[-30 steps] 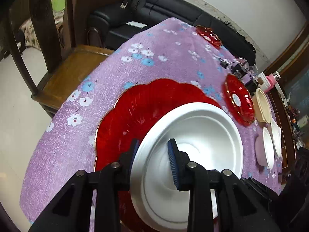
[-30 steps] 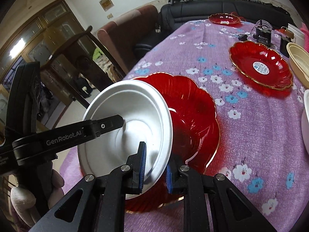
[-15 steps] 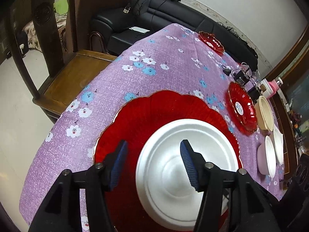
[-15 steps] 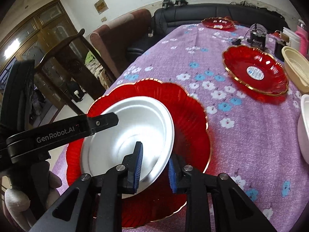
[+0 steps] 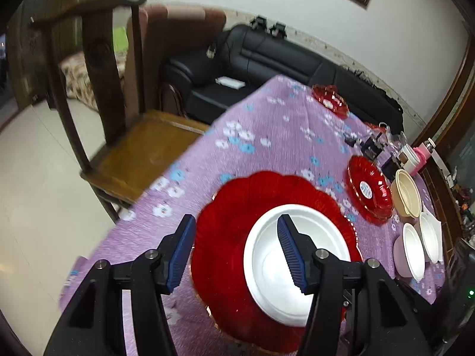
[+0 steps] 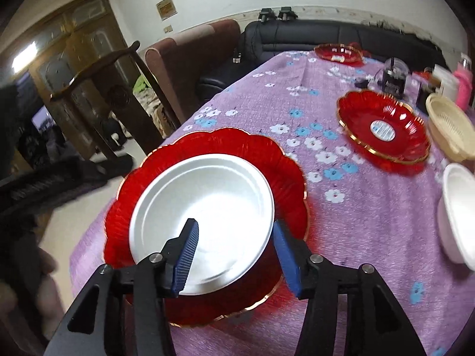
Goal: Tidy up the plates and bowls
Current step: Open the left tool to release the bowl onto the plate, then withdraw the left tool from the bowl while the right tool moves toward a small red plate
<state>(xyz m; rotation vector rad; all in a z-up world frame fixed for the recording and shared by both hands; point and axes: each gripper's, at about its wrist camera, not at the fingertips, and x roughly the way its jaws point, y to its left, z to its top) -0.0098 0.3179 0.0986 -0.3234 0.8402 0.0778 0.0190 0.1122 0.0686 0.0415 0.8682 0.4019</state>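
Two tools released: the white round foam plate (image 6: 204, 216) now sits nested in the large red scalloped plastic platter with a gold rim (image 6: 285, 178), at the near end of the tabletop (image 6: 371, 222).

On the left, the left tool (image 5: 236, 250) hangs above the platter, its jaws having just been opening and now standing moderately wide with nothing pressed between the blue ribbed pads (image 5: 181, 249); the white plate lies flat below it, centred enough to sit stable. The right tool (image 6: 234, 256) has likewise just been opening; the plate's near rim lies between its pads, but they stand clear of it. Further right wait a smaller red scalloped dish with a label (image 6: 383, 127), a cream ribbed plastic bowl (image 6: 448, 127) and a white foam bowl (image 6: 458, 210), probably next to be sorted.
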